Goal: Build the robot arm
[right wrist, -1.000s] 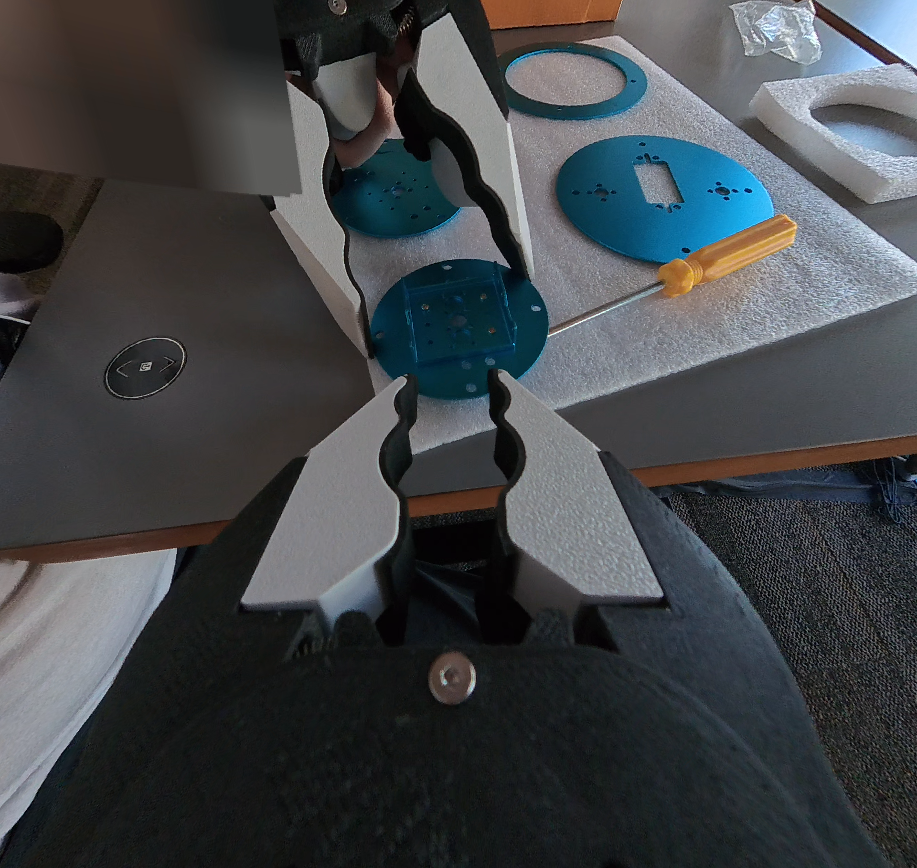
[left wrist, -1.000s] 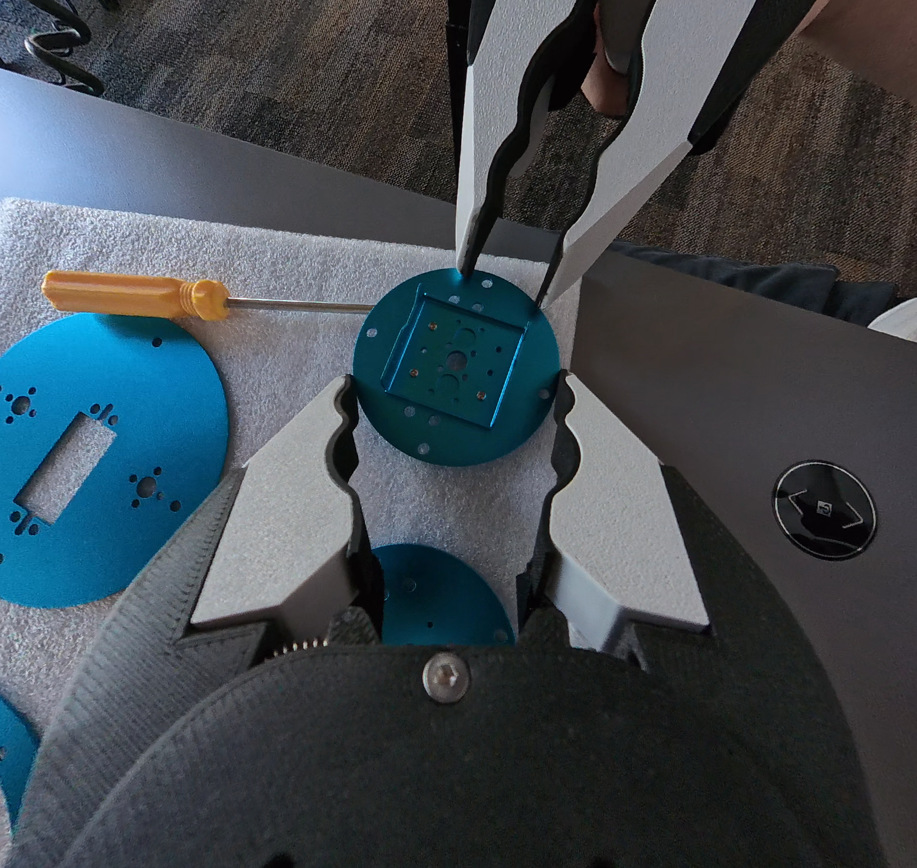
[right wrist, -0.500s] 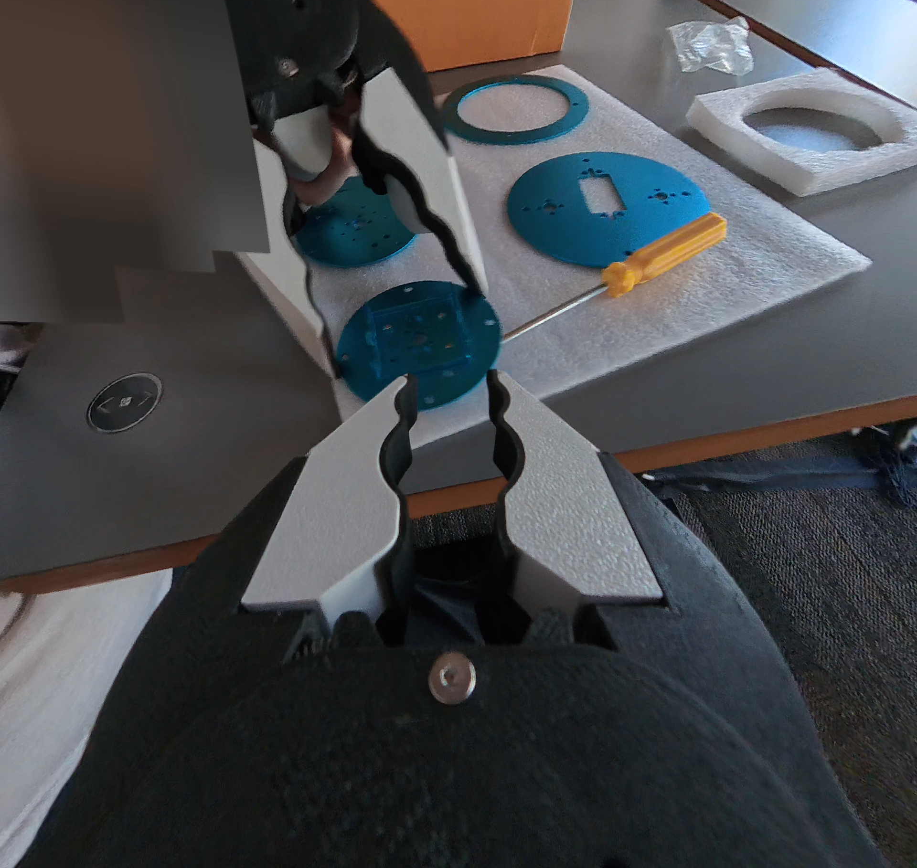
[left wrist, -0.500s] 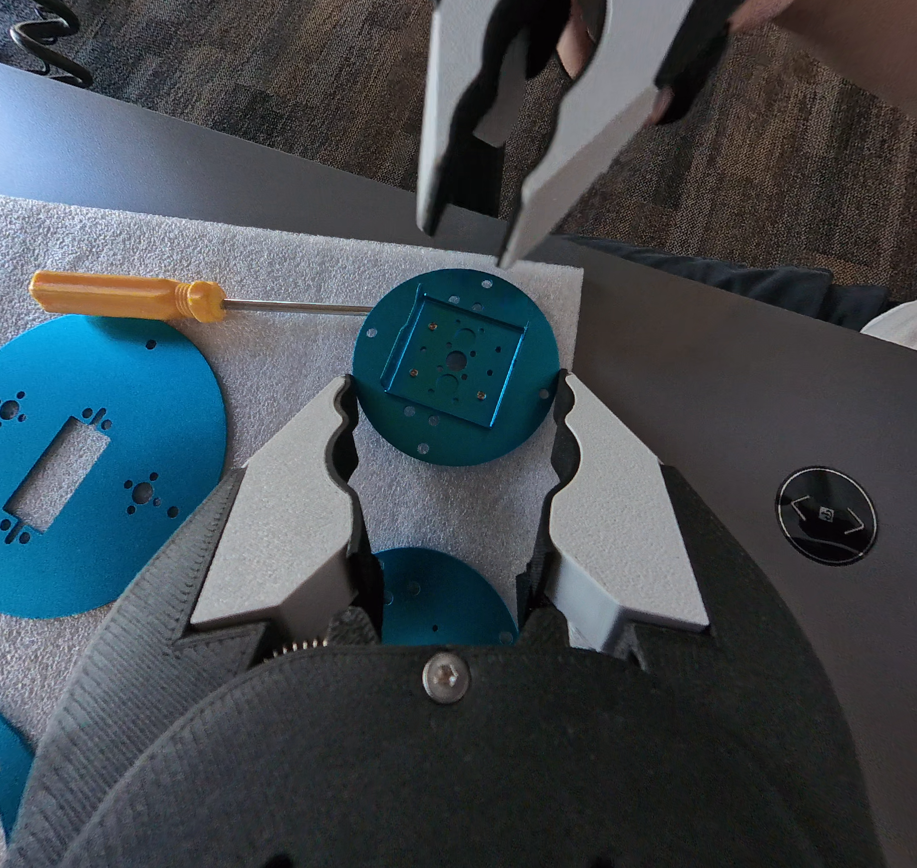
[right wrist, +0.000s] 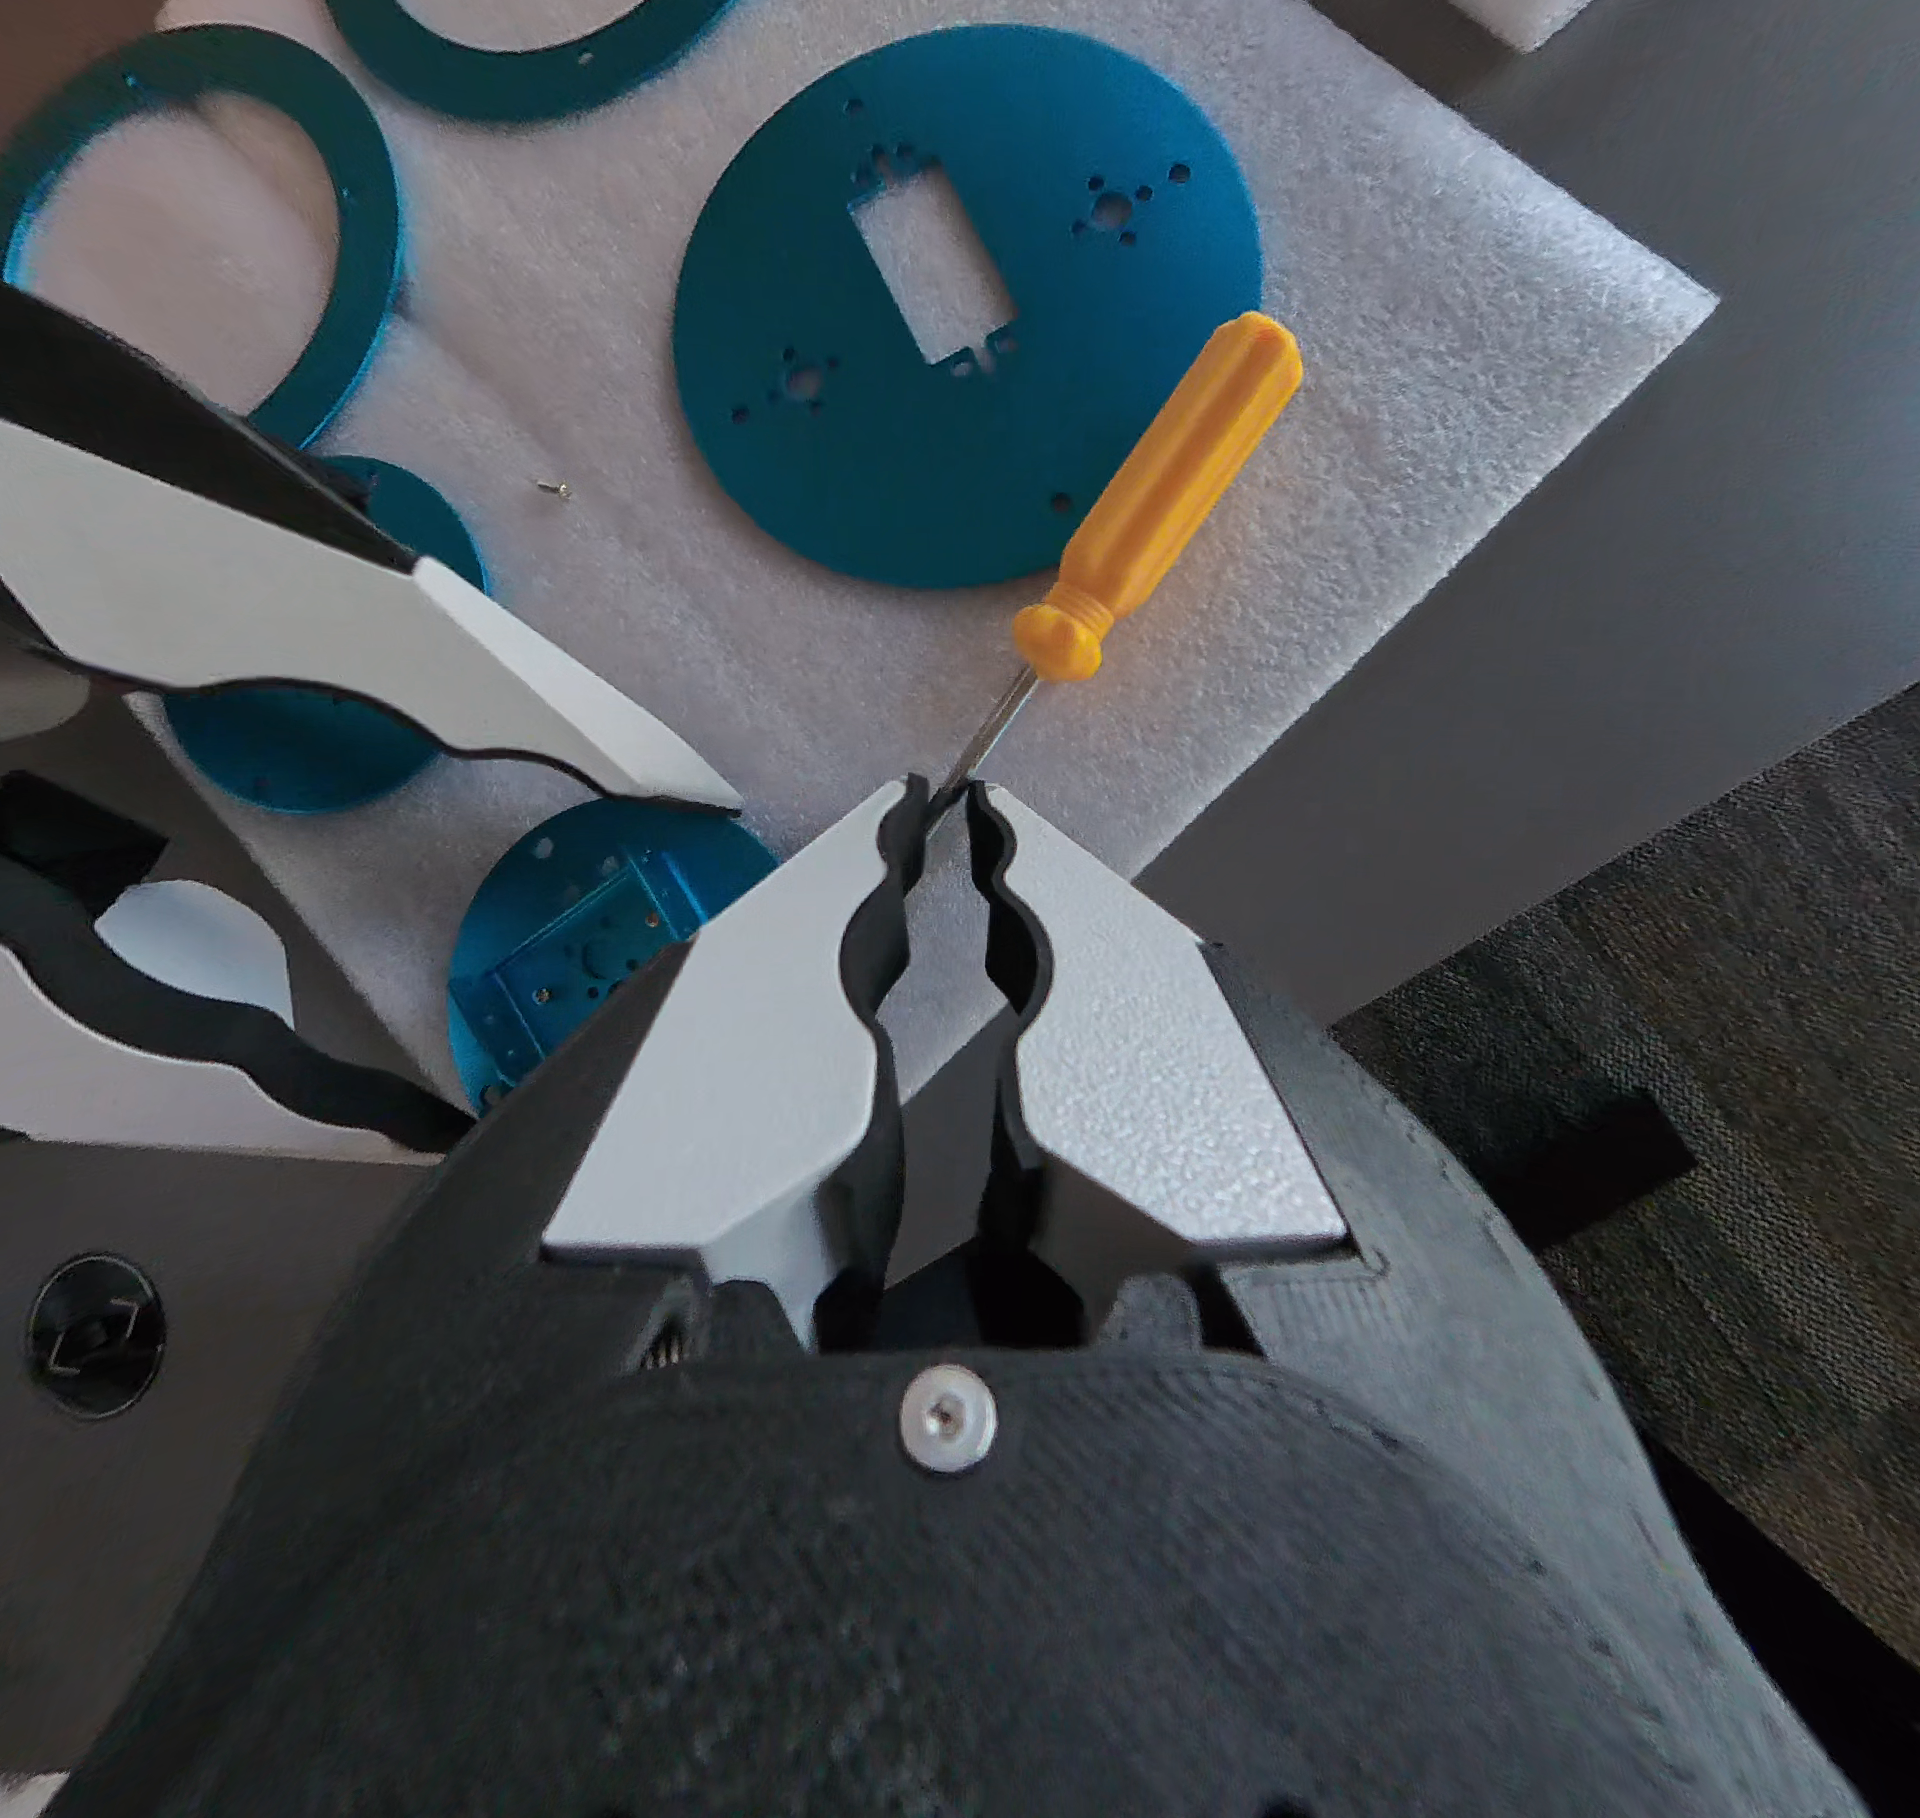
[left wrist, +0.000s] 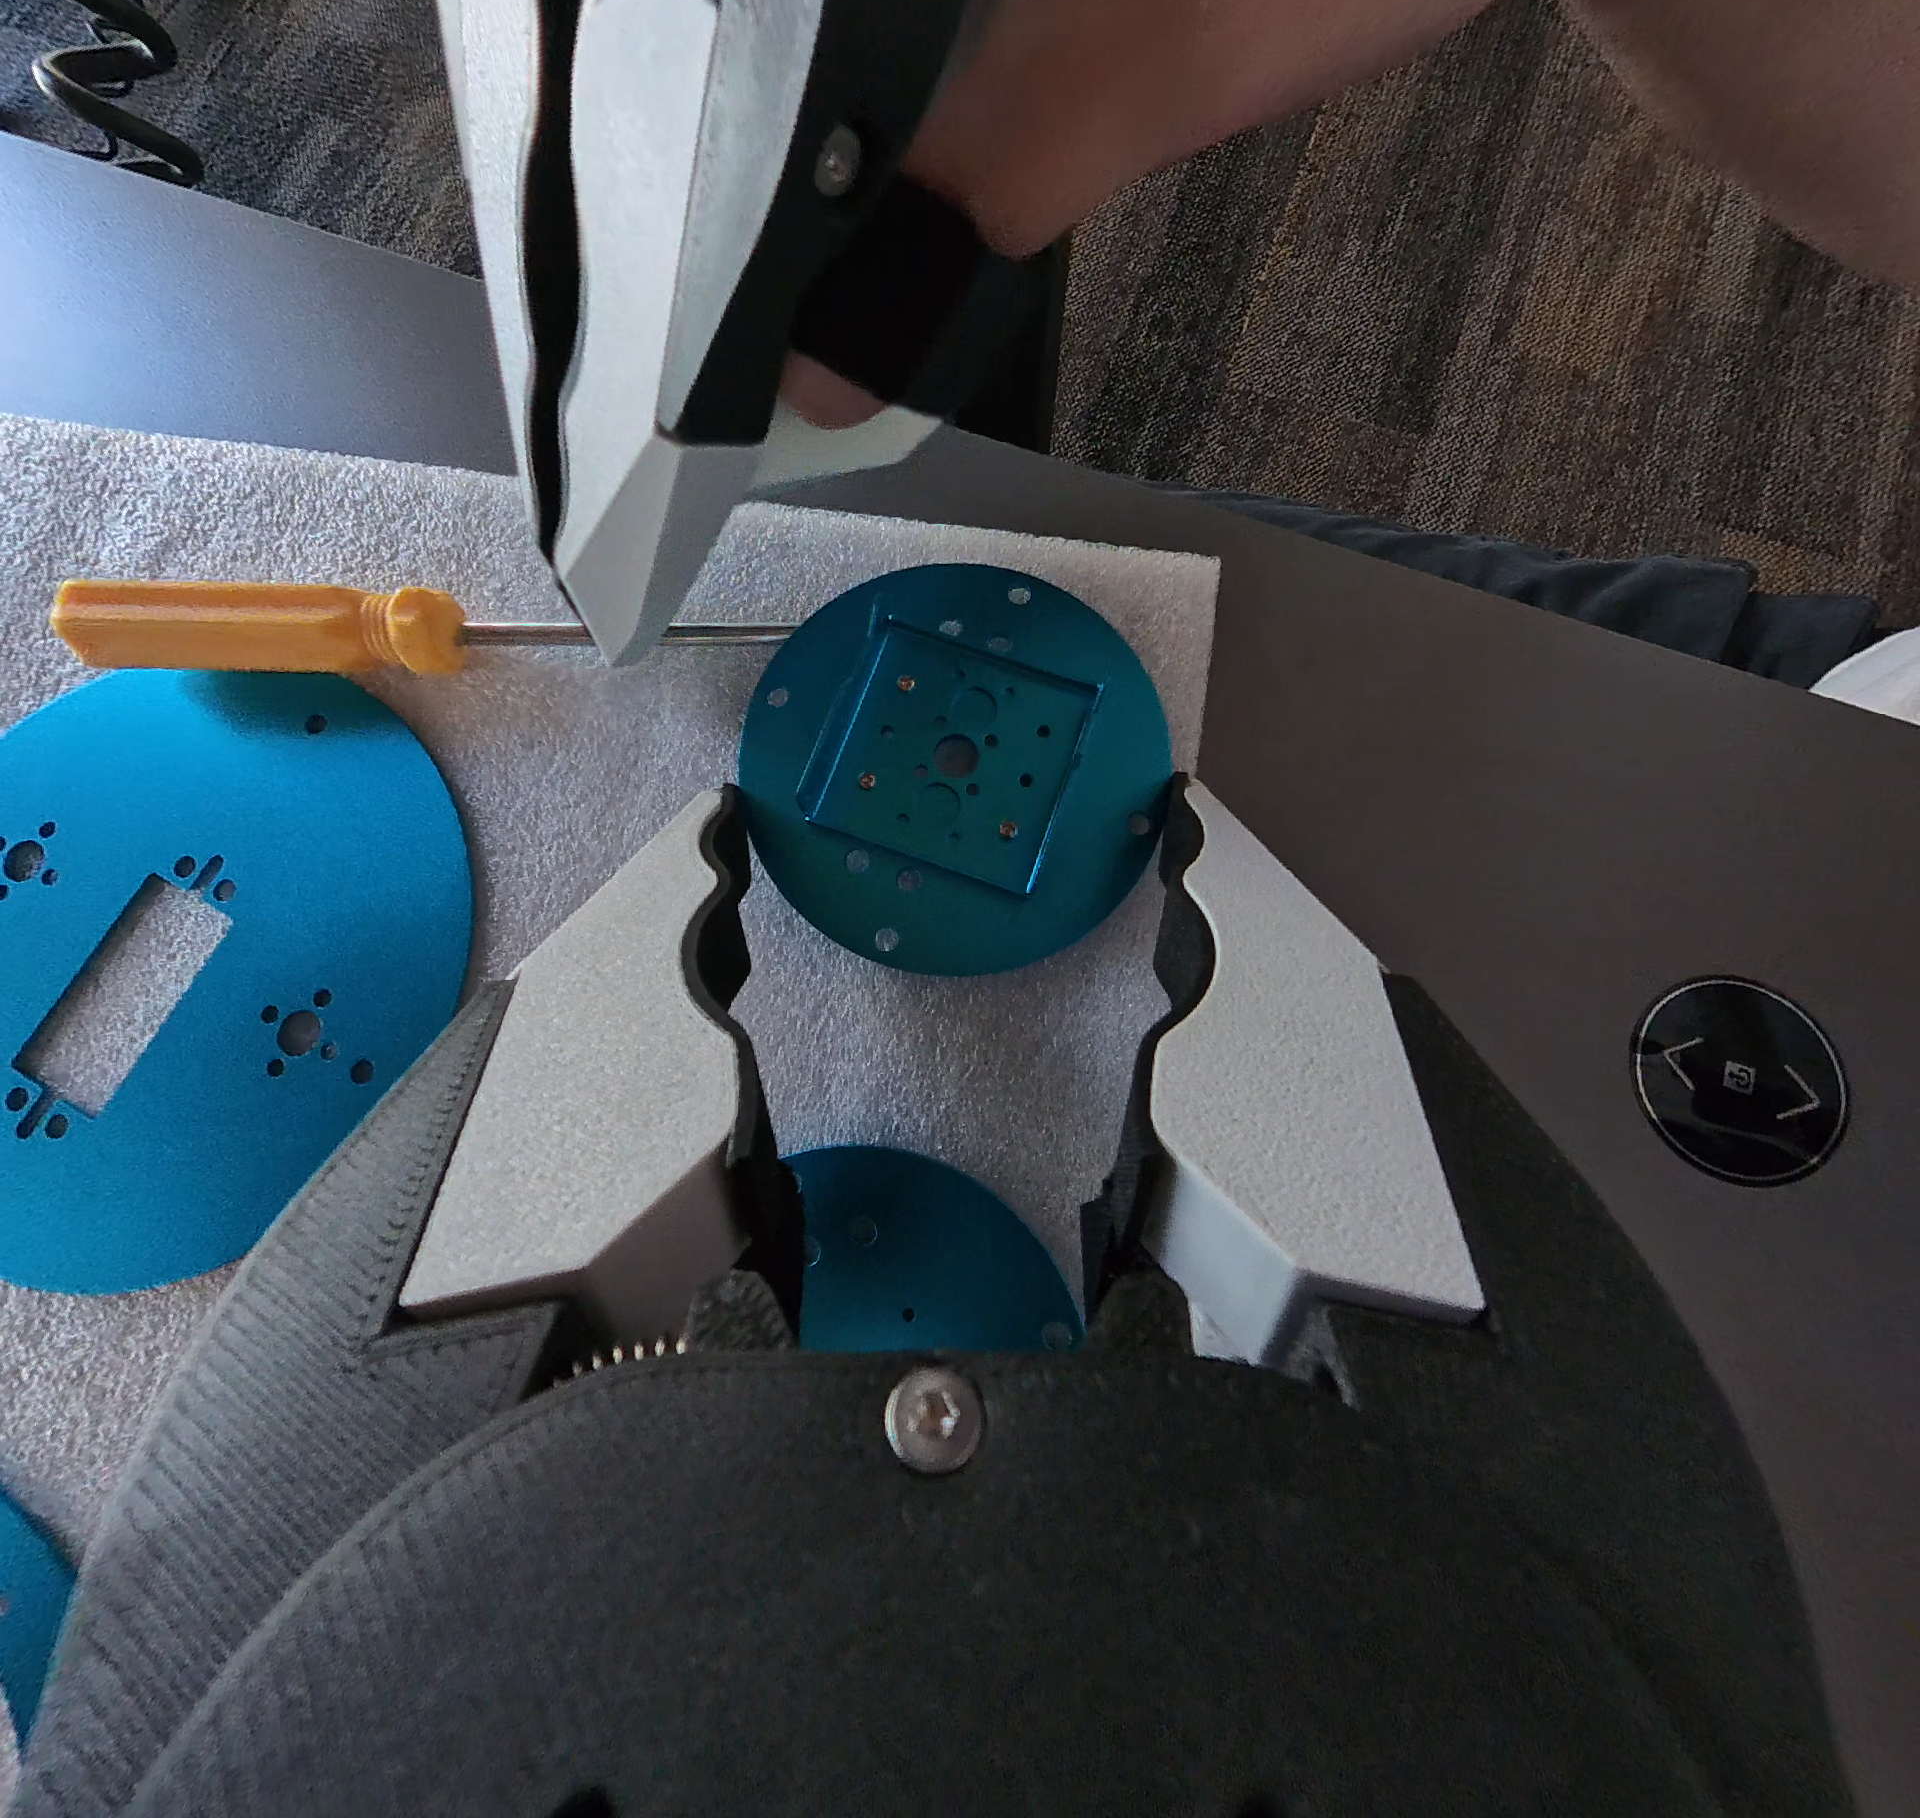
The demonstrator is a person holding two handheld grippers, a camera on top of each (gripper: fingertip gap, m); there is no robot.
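Note:
A small blue disc with a square recess [left wrist: 956, 771] lies on a white foam mat [left wrist: 623, 750]. My left gripper [left wrist: 954, 802] is open, with one fingertip at each side of this disc, low over the mat. An orange-handled screwdriver [left wrist: 249, 625] lies beside the disc, its thin shaft pointing at it. My right gripper [right wrist: 945, 797] has its jaws nearly shut, a narrow gap left, with the shaft between the tips. The screwdriver [right wrist: 1164, 490] still rests on the foam. The right gripper [left wrist: 613, 625] also shows in the left wrist view, and the left gripper [right wrist: 597, 968] in the right wrist view.
A large blue disc with a rectangular slot [right wrist: 966, 314], a second small blue disc [left wrist: 925, 1249], two blue rings [right wrist: 369, 210] [right wrist: 520, 90] and a tiny screw [right wrist: 556, 490] lie on the mat. The dark table [left wrist: 1507, 781] has a round black inset [left wrist: 1740, 1082]. Carpet [left wrist: 1455, 314] lies beyond its edge. The right tips stand about 6 centimetres off the screwdriver [right wrist: 1164, 490].
My right gripper left the far rim of the recessed disc, swung over to the screwdriver shaft, came down and narrowed its jaws. The left gripper and the disc stayed put.

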